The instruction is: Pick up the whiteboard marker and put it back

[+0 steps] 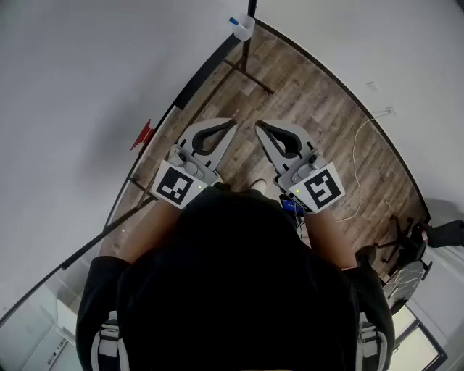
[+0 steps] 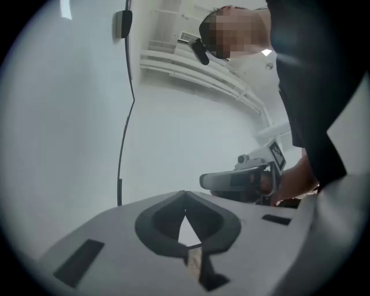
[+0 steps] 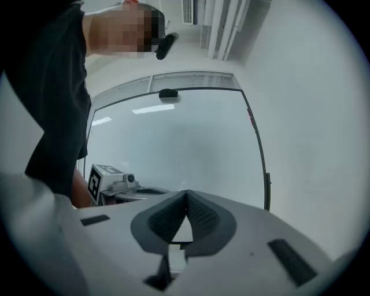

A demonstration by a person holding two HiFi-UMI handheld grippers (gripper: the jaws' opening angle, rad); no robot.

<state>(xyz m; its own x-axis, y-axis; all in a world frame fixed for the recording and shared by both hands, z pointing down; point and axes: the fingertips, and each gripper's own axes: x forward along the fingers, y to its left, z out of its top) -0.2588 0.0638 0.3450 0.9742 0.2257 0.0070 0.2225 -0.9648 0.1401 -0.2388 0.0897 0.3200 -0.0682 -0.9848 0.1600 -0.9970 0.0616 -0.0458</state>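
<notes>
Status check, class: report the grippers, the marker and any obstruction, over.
Left gripper and right gripper: jaws shut, empty. Marker not held, not made out. Nothing between jaws and whiteboard.

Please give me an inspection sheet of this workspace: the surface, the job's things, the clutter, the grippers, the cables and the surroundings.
Surface: whiteboard, bare white with a dark frame.
Job's things: a small white holder at the board's far corner holds a blue-tipped thing, perhaps the marker; it is too small to be sure.
Clutter: one red item at the board's lower edge.
Grippers: left gripper and right gripper are side by side, both with jaws together and nothing between them.
Cables: white cable lies on the floor at the right.
Surroundings: wooden floor; chair base at the far right.
</notes>
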